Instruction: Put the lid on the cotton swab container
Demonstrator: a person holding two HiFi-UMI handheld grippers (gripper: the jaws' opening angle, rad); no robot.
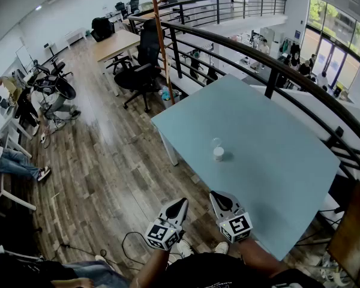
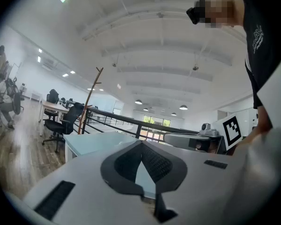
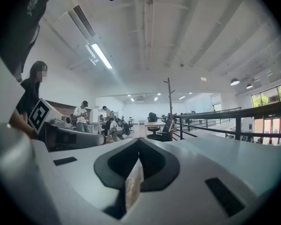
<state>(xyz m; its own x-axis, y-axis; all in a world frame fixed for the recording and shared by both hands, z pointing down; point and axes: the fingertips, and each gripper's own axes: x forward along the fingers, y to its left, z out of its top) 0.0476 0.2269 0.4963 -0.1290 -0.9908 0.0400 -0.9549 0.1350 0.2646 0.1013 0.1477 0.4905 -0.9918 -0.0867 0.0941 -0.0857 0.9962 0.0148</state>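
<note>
The cotton swab container (image 1: 218, 154), a small white cylinder, stands near the middle of the light blue table (image 1: 276, 161). Just behind it sits a clear round piece (image 1: 216, 141), probably the lid; I cannot tell if they touch. My left gripper (image 1: 181, 203) (image 2: 141, 143) and right gripper (image 1: 216, 195) (image 3: 139, 140) are held level side by side, off the table's near edge and well short of the container. Both are shut with nothing between the jaws. Neither gripper view shows the container or lid.
A black railing (image 1: 270, 65) runs along the table's far side. A black office chair (image 1: 141, 71), a wooden desk (image 1: 117, 44) and a tall wooden pole (image 1: 161, 41) stand beyond the table's left corner. Cables (image 1: 129, 242) lie on the wood floor below me. People sit at far left.
</note>
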